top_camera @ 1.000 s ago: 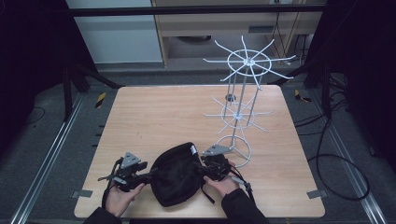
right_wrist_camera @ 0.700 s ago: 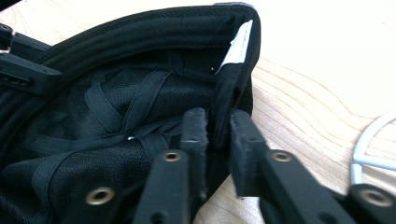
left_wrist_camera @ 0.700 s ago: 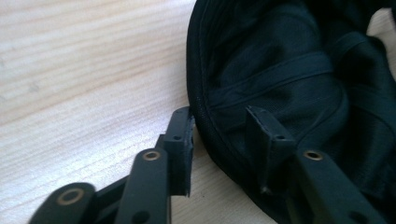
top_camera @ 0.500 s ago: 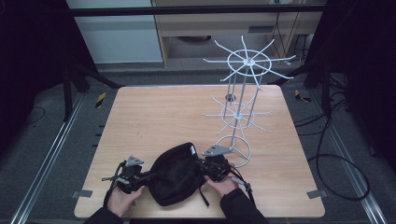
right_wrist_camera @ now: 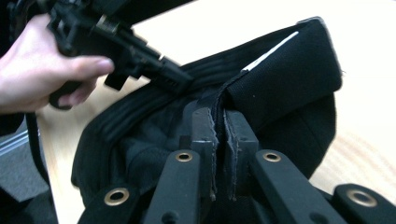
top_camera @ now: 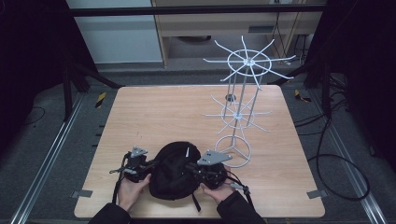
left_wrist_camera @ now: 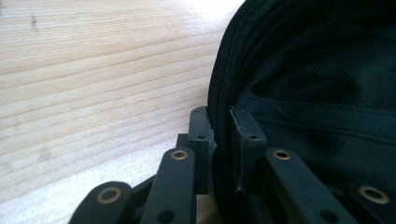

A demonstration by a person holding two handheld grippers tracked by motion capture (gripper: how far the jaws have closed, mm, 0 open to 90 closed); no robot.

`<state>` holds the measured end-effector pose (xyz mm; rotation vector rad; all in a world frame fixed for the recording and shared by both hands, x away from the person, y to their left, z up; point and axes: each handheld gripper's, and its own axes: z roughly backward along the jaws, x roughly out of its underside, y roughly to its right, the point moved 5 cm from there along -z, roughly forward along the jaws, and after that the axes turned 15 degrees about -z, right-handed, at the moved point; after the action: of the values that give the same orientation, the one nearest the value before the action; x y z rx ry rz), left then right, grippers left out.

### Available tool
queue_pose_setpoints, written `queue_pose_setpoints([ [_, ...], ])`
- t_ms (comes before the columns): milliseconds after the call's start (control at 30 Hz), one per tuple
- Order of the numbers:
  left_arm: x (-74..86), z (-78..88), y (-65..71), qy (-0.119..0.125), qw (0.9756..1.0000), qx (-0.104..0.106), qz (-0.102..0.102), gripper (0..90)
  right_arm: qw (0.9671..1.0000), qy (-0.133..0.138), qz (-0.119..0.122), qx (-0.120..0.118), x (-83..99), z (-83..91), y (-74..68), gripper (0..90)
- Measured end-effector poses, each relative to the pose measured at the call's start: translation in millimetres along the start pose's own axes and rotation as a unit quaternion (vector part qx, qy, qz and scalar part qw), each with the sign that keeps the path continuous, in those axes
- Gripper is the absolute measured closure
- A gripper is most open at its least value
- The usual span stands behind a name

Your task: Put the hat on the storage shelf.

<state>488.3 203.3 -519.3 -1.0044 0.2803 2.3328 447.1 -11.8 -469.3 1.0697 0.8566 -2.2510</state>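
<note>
— High view, legend: where does the black bag (top_camera: 172, 171) lie?
— At the near edge of the wooden desk (top_camera: 154, 112), between my two hands. My left gripper (top_camera: 145, 167) meets its left rim and my right gripper (top_camera: 195, 169) its right rim. A white wire rack (top_camera: 243, 102) with radiating arms stands on the desk just beyond the right gripper, its ring base close to the bag.

— Left gripper view: how do your jaws stand?
— My jaws are nearly closed, pinching the bag's piped edge (left_wrist_camera: 219, 112) between them; the bare desk lies to one side and the bag's dark lining to the other.

— Right gripper view: and these jaws?
— Likewise drawn together on a fold of the bag's rim (right_wrist_camera: 219, 109), with only the fabric between them. Farther off, my left hand (right_wrist_camera: 42, 65) holds the other gripper, whose tip bites the opposite rim. A stiff black flap (right_wrist_camera: 289, 70) with a pale stripe rises beside my jaws.
</note>
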Motion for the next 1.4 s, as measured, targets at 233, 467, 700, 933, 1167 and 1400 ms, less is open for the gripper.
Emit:
queue_pose_setpoints([
  [233,0.4,-2.2,1.7,-0.005,0.9998,0.002,-0.017,74.0,0.9997,-0.017,-0.004,0.017,17.0,0.4,6.8,83.9],
  [467,-7.5,18.2,-1.6,0.024,0.9995,0.002,-0.019,60.0,0.9989,-0.006,-0.021,0.040,19.5,3.1,13.8,83.8],
  [700,-21.1,45.1,5.3,0.070,0.9973,0.014,-0.016,59.2,0.9986,-0.007,-0.026,0.045,21.5,2.2,15.0,83.7],
  [933,-50.5,51.9,33.3,0.105,0.9923,0.054,-0.040,54.5,0.9987,-0.010,-0.025,0.042,22.5,1.3,15.2,83.5],
  [1167,-70.7,38.6,50.5,0.103,0.9907,0.077,-0.046,49.2,0.9988,-0.016,-0.022,0.040,24.6,-0.9,13.9,83.4],
  [1400,-85.2,13.0,67.3,0.085,0.9915,0.087,-0.048,46.6,0.9989,-0.016,-0.020,0.038,25.2,-1.5,14.2,83.4],
])
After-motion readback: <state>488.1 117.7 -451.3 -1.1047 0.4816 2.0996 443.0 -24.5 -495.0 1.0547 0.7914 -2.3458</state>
